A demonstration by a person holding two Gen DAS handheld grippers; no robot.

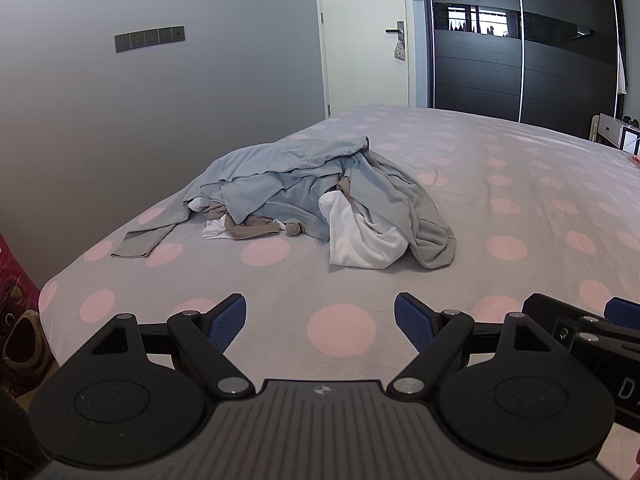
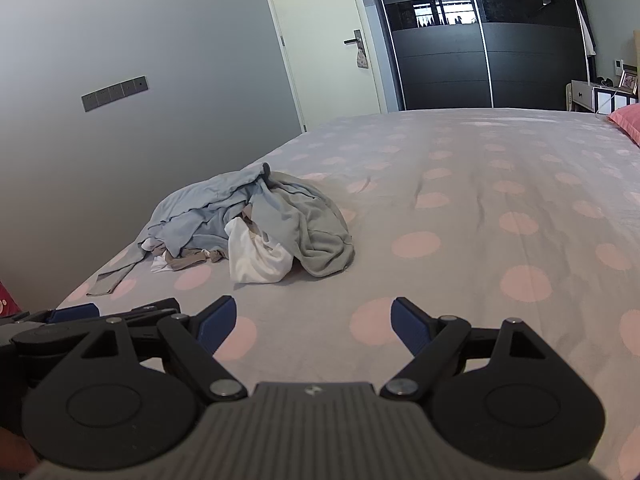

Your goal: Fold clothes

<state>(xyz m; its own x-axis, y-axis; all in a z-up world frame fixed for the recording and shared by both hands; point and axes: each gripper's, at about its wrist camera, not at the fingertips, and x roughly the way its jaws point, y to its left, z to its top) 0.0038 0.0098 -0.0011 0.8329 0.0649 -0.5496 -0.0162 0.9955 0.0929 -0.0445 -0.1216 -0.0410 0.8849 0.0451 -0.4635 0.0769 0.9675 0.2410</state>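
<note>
A crumpled pile of clothes lies on the bed: light blue and grey garments on top, a white one at the front, a tan one at the left. The pile also shows in the right wrist view. My left gripper is open and empty, hovering over the bed's near edge, well short of the pile. My right gripper is open and empty, close beside the left one, which shows at the left of its view.
The bed has a grey sheet with pink dots. A grey wall runs along its left side. A door and dark wardrobe stand behind. A pink pillow lies at the far right.
</note>
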